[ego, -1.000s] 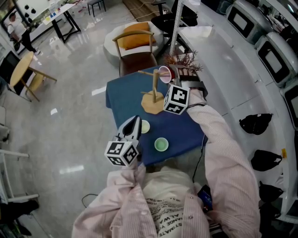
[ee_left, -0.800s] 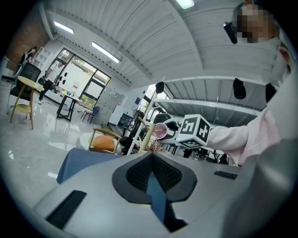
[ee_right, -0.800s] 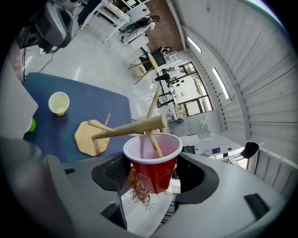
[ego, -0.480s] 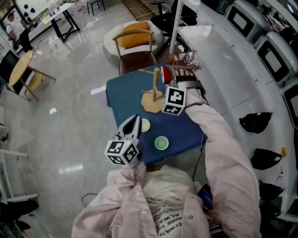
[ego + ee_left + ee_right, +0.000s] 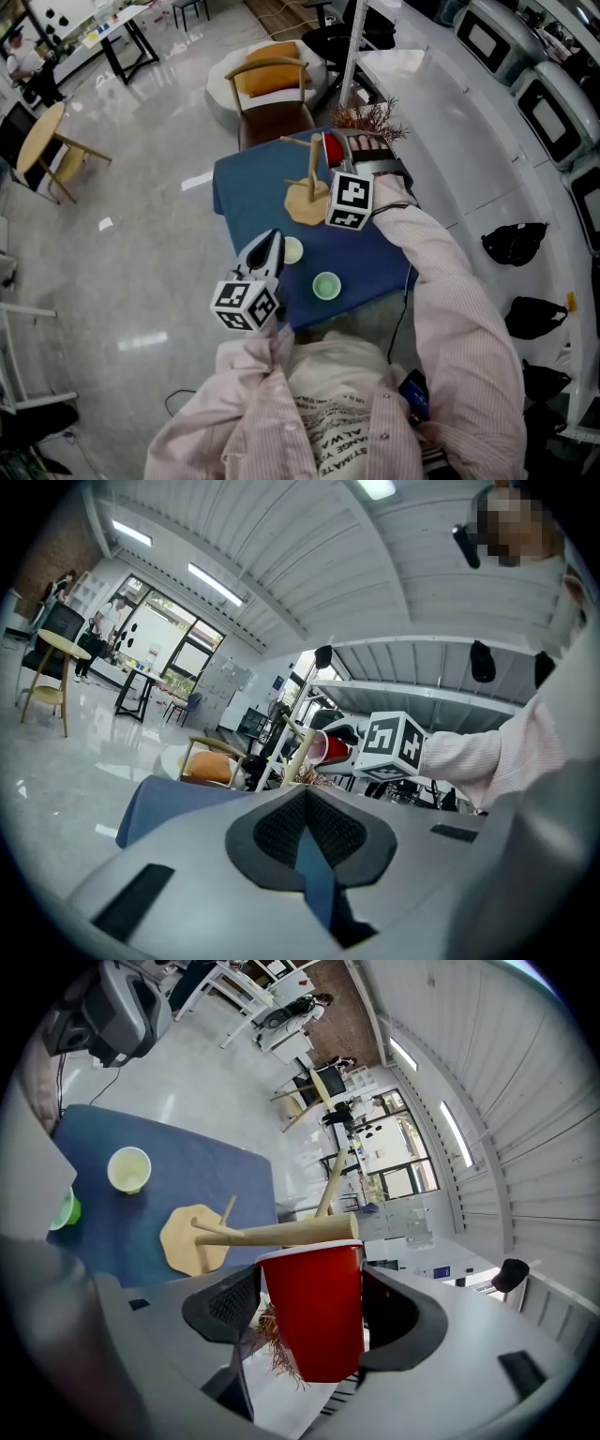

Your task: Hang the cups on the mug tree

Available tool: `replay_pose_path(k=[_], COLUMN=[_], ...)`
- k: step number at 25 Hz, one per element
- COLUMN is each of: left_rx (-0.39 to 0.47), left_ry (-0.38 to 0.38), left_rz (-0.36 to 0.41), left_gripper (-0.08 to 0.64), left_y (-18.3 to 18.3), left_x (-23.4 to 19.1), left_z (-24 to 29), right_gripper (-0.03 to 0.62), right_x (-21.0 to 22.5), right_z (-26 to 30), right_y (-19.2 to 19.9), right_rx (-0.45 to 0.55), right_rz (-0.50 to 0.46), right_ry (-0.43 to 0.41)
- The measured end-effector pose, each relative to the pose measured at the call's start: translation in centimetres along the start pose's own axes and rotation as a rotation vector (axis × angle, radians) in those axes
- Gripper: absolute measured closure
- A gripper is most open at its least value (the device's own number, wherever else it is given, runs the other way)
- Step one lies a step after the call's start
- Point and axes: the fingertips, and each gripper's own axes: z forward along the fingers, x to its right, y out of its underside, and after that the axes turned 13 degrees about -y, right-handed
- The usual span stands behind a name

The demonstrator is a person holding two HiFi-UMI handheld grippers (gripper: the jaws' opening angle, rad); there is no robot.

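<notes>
On the blue desk (image 5: 253, 202) the mug tree (image 5: 312, 178) stands upright. My right gripper (image 5: 314, 1288) clamps the red cup (image 5: 317, 1321), rim beside its stem. I'd slide the mouth squarely over a peg (image 5: 333, 1185). Left gripper (image 5: 307, 832) closed, empty.

Glossy grey floor (image 5: 141, 253), wooden chair (image 5: 277, 118), round table (image 5: 42, 133).

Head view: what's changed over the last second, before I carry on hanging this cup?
The right tongs, gripping the red cup, shifted slightly left toward the mug tree and turned the cup. Its open mouth no longer faces the camera; only its red side shows. Nothing was taken up or let go. The left tongs, the pale cup and the green cup stayed put.
</notes>
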Motion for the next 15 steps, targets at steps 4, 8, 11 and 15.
replay_pose_path(k=[4, 8, 11, 15], left_rx=[-0.005, -0.006, -0.011, -0.015], left_ry=[0.003, 0.009, 0.013, 0.022], left_rz=[-0.001, -0.001, 0.001, 0.006], left_gripper=[0.561, 0.561, 0.561, 0.561], left_y=[0.16, 0.21, 0.19, 0.33], left_x=[0.01, -0.02, -0.09, 0.08], left_z=[0.04, 0.00, -0.12, -0.20], right_gripper=[0.281, 0.270, 0.267, 0.268], right_x=[-0.42, -0.76, -0.62, -0.90], right_z=[0.00, -0.17, -0.63, -0.95], right_y=[-0.10, -0.16, -0.38, -0.26], right_rx=[0.004, 0.010, 0.020, 0.033], right_rz=[0.005, 0.013, 0.023, 0.041], right_ry=[-0.015, -0.014, -0.004, 0.004])
